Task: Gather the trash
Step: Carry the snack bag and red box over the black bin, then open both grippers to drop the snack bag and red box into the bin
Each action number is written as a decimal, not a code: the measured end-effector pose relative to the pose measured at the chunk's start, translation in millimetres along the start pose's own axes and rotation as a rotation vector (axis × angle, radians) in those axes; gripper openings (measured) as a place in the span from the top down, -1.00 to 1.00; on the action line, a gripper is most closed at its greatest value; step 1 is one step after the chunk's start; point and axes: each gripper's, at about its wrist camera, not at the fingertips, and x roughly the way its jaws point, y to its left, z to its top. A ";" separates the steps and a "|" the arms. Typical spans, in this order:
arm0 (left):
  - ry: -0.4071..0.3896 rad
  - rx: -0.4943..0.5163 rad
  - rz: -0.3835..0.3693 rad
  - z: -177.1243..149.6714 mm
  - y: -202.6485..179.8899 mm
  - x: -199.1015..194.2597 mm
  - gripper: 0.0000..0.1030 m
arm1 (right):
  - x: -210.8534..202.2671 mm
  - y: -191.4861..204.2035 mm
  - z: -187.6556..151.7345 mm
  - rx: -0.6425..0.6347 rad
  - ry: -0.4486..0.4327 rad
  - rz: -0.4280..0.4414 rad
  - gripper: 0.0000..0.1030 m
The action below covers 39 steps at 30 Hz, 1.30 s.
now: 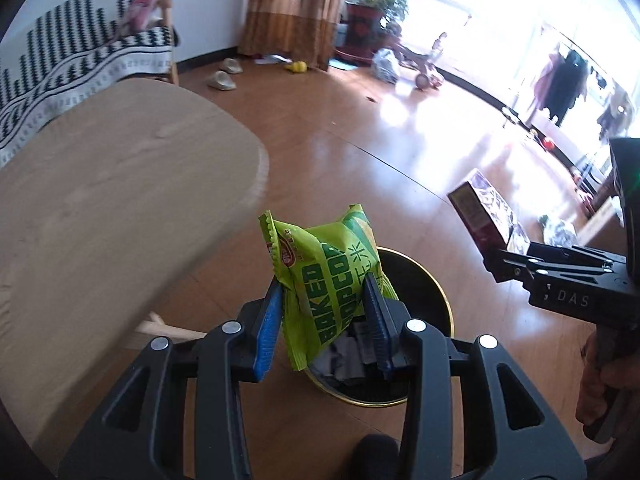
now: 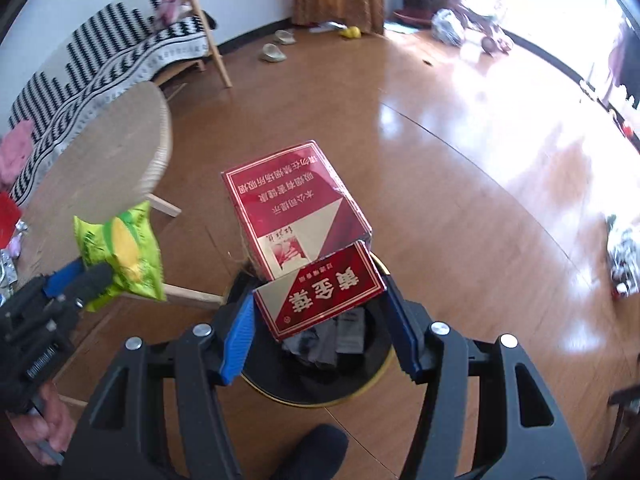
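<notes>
Left wrist view: the left gripper (image 1: 324, 312) is clamped on a green popcorn bag (image 1: 324, 280), its blue ribbed pads (image 1: 269, 332) pinching the lower half so the puffed, crimp-edged upper half stands free. The bag is glossy film, soft and still partly inflated. It is held directly above the black bin (image 1: 416, 280), a round container with a thin gold rim, already holding grey and white scraps — the position suggests a release into the bin is the step in hand. To the left sits a pale wooden table (image 1: 120, 200), rounded at the edge, close beside the bin. At the right, the right gripper (image 1: 508, 256) enters the frame gripping a red carton by one end. Right wrist view: the right gripper (image 2: 320, 316) is closed on a cigarette carton (image 2: 296, 216), a rigid red-and-cream cardboard box with printed characters; its hinged flap hangs open toward the camera, and the pads grip that flap end. The carton is also poised over the bin (image 2: 372, 376), so both items appear staged for dropping together. The left gripper (image 2: 86, 280) shows at the left edge with the green bag (image 2: 124, 252) in front of the table (image 2: 100, 168). Judgement: the light film bag may drift or cling on release; the stiff carton should fall cleanly.
</notes>
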 end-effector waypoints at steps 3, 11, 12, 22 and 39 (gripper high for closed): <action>0.030 0.031 -0.026 -8.5 -19.9 21.7 0.25 | 4.1 -17.7 -7.9 0.024 0.019 -0.011 -0.13; 0.142 0.053 -0.064 -27.8 -38.3 82.5 0.24 | 24.1 -26.7 -9.3 0.040 0.077 -0.020 -0.13; 0.151 0.057 -0.068 -30.7 -40.5 88.6 0.24 | 25.7 -27.4 -10.0 0.038 0.082 -0.022 -0.13; 0.184 0.052 -0.079 -36.6 -42.8 114.4 0.19 | 32.7 -27.3 -5.1 0.031 0.099 -0.020 -0.13; 0.137 0.074 -0.068 -35.5 -30.0 91.3 -0.51 | 55.8 -6.7 2.1 0.035 0.158 0.033 -0.14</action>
